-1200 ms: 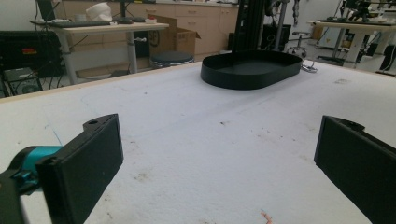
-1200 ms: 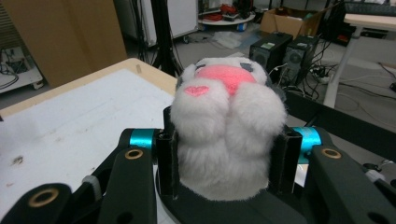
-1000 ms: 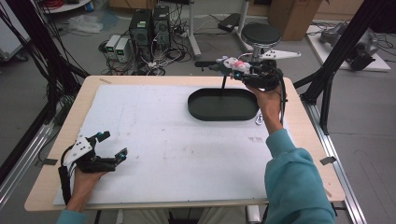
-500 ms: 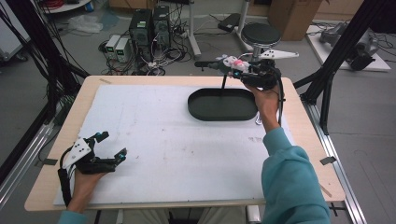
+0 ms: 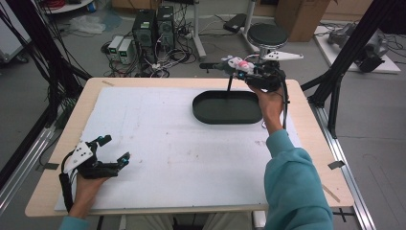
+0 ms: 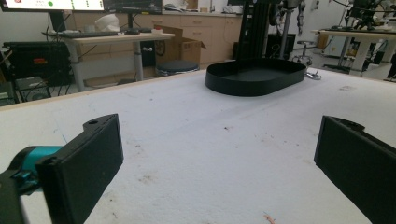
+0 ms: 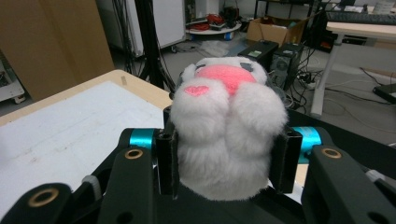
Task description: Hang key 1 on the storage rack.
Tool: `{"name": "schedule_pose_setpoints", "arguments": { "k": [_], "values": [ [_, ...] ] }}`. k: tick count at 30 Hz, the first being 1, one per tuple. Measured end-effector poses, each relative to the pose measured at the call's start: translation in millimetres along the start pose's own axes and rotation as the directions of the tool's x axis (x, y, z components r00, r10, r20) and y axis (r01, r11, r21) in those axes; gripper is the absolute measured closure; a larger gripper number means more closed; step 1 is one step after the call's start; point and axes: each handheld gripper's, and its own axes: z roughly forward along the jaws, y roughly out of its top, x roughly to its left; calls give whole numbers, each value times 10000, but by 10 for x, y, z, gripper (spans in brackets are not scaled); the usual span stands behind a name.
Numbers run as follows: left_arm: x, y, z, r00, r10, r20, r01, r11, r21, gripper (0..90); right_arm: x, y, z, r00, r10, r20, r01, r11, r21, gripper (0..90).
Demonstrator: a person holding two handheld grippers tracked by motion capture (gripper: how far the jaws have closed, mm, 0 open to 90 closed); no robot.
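The right hand-held gripper [image 7: 223,158] is squeezing a white plush toy [image 7: 226,135] with pink patches between its jaws, hovering, as far as the high view shows, above the far rim of the black oval tray [image 5: 228,107]. The left hand-held gripper [image 5: 114,152] is resting wide open and empty on the white surface [image 5: 167,143].

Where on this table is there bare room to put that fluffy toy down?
The white mat is bare between the left gripper and the black tray. The tray's inside looks free too. The right gripper, holding the plush toy, crowds the tray's far rim.
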Motion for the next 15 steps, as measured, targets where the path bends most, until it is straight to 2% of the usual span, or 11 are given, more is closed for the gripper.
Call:
{"name": "schedule_pose_setpoints", "arguments": {
  "k": [3,15],
  "values": [
    [0,0,0,10000,12,8,-12,10000,-1,17,-2,-6,3,9998,-141,118,139,9997,197,553],
    [0,-1,-3,10000,33,28,-33,10000,-18,17,-37,-33,-61,9994,-94,344,72,9979,649,552]
  ]
}}
